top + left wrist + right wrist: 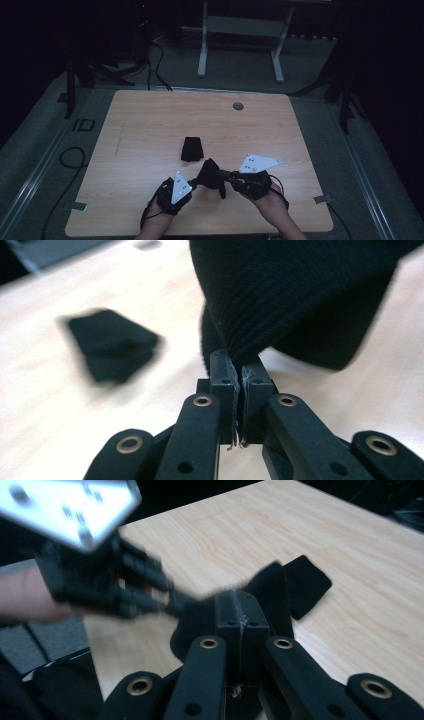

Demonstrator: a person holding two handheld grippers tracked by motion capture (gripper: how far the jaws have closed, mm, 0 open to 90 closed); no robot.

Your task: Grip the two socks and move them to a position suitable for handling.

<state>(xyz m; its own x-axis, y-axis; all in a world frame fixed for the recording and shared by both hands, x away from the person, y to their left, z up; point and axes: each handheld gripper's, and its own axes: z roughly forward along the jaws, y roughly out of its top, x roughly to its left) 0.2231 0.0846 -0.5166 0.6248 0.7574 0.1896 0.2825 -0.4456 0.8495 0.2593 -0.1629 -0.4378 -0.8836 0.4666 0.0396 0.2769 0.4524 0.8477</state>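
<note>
Dim room, wooden table (150, 125). Near edge: black cloth (210, 174) pinched between left gripper (194, 183) and right gripper (222, 174); folded black cloth (192, 148) lying farther off.

- Lab recording bay, dimly lit.
- Bare wooden table (150, 125) with cable port (238, 106), on grey floor (45, 145).
- Loose cables (157, 65) and black stands (70, 85) around it; white frame (202, 50) behind.

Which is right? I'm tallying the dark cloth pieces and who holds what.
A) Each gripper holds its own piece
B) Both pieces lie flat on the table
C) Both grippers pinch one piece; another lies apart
C: the left gripper and right gripper pinch one black cloth; the folded piece lies apart.
</note>
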